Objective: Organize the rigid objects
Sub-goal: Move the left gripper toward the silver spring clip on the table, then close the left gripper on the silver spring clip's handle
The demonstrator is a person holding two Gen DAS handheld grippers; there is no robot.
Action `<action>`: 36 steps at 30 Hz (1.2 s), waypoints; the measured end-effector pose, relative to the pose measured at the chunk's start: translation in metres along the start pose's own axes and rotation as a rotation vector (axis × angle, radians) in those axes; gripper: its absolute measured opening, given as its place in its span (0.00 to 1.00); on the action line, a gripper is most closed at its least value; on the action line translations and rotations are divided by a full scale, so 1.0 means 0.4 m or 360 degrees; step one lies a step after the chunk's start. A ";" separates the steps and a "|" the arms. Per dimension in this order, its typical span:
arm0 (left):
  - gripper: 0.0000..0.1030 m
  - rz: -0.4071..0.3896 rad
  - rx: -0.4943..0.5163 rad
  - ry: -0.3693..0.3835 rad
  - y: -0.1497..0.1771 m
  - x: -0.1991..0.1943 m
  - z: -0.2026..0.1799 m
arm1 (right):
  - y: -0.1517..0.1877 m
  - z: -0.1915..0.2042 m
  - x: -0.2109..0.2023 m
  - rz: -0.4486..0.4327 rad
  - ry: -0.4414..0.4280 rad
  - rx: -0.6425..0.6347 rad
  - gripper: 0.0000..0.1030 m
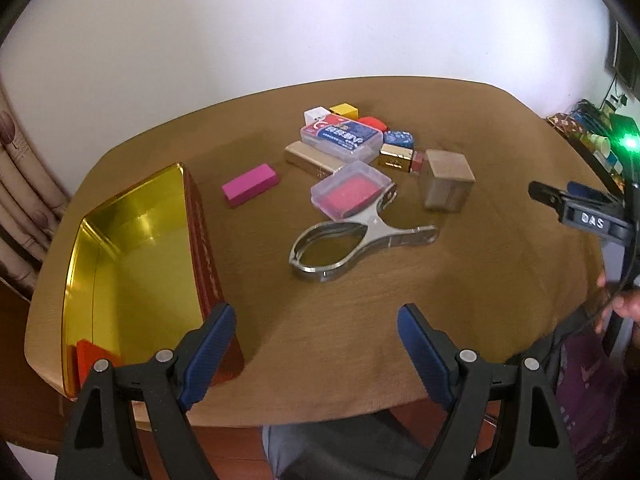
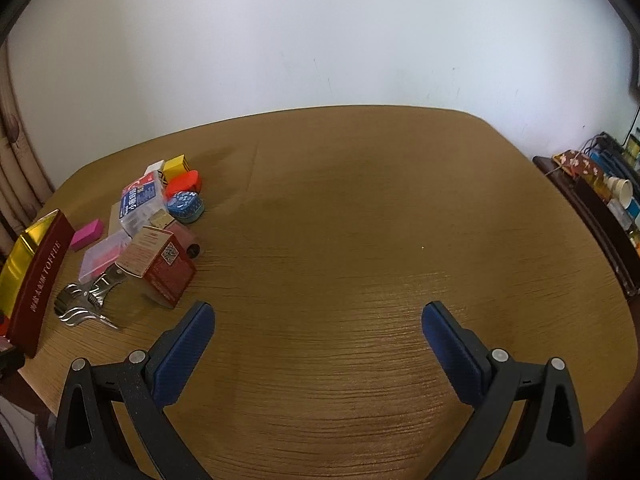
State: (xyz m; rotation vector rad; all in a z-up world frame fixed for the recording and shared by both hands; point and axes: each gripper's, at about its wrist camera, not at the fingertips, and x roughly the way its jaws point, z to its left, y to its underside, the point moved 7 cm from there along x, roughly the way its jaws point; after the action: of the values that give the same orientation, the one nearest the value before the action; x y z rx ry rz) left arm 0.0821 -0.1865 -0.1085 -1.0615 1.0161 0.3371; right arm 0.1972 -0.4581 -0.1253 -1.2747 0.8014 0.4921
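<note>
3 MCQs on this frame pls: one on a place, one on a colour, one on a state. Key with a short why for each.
1. Where does the pink block lie?
A. inside the tin
B. on the table between the tin and the pile
C. under the metal clip

2. What colour is the inside of the toffee tin?
A. gold
B. blue
C. white

3. How does the left gripper stand?
A. shut on the clip
B. shut on nothing
C. open, holding nothing

Key: 1 B, the block sits alone on the table right of the tin. 2 A, its lining shines gold. 3 C, the fingers are spread with bare table between.
</note>
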 end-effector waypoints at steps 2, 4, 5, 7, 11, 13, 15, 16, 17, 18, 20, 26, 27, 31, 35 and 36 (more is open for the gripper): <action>0.83 0.0014 0.0016 0.0023 -0.007 0.007 -0.008 | 0.000 0.002 0.003 0.0010 -0.0027 0.0006 1.00; 0.83 0.0035 0.0009 0.0048 -0.011 0.012 -0.008 | 0.001 0.007 0.007 0.0017 -0.0033 -0.0004 1.00; 0.83 0.0042 0.0002 0.0051 -0.014 0.018 -0.006 | 0.002 0.008 0.010 0.0022 -0.0032 -0.0009 1.00; 0.83 0.0077 -0.0029 0.0089 -0.017 0.033 -0.005 | 0.008 0.009 0.019 0.0040 -0.0041 -0.0013 1.00; 0.83 0.0154 -0.0181 0.0200 -0.021 0.066 -0.005 | 0.026 0.001 0.049 0.0115 -0.0069 0.0010 1.00; 0.83 0.0206 -0.0305 0.0245 -0.020 0.085 0.000 | 0.036 -0.003 0.062 0.0152 -0.0090 0.0036 1.00; 0.83 0.0205 -0.0380 0.0245 -0.023 0.088 0.006 | 0.045 -0.010 0.069 0.0169 -0.0098 0.0049 1.00; 0.83 0.0180 -0.0367 0.0248 -0.030 0.085 0.005 | 0.047 -0.011 0.072 0.0176 -0.0103 0.0050 1.00; 0.83 0.0170 -0.0321 0.0256 -0.036 0.083 -0.001 | 0.048 -0.012 0.073 0.0177 -0.0102 0.0048 1.00; 0.83 0.0179 -0.0236 0.0268 -0.040 0.084 -0.012 | 0.049 -0.011 0.072 0.0174 -0.0099 0.0045 1.00; 0.83 0.0235 -0.0076 0.0282 -0.044 0.098 -0.032 | 0.050 -0.011 0.072 0.0176 -0.0100 0.0044 1.00; 0.83 0.0278 0.0209 0.0314 -0.068 0.132 -0.064 | 0.053 -0.012 0.074 0.0179 -0.0087 0.0023 1.00; 0.83 0.0290 0.0246 0.0313 -0.072 0.141 -0.067 | 0.053 -0.011 0.075 0.0179 -0.0086 0.0020 1.00; 0.83 0.0367 0.0353 0.0320 -0.070 0.178 -0.075 | 0.051 -0.010 0.082 0.0180 -0.0084 0.0011 1.00; 0.68 0.0456 0.0408 0.0334 -0.056 0.214 -0.071 | 0.053 -0.010 0.086 0.0178 -0.0075 -0.0008 1.00; 0.59 0.0489 0.0410 0.0353 -0.054 0.225 -0.070 | 0.054 -0.008 0.088 0.0176 -0.0069 -0.0015 1.00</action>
State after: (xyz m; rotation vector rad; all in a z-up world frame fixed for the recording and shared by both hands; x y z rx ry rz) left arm 0.1292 -0.2403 -0.1733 -0.7197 1.3878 0.3301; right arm 0.2032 -0.4596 -0.1662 -1.2288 0.8369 0.6113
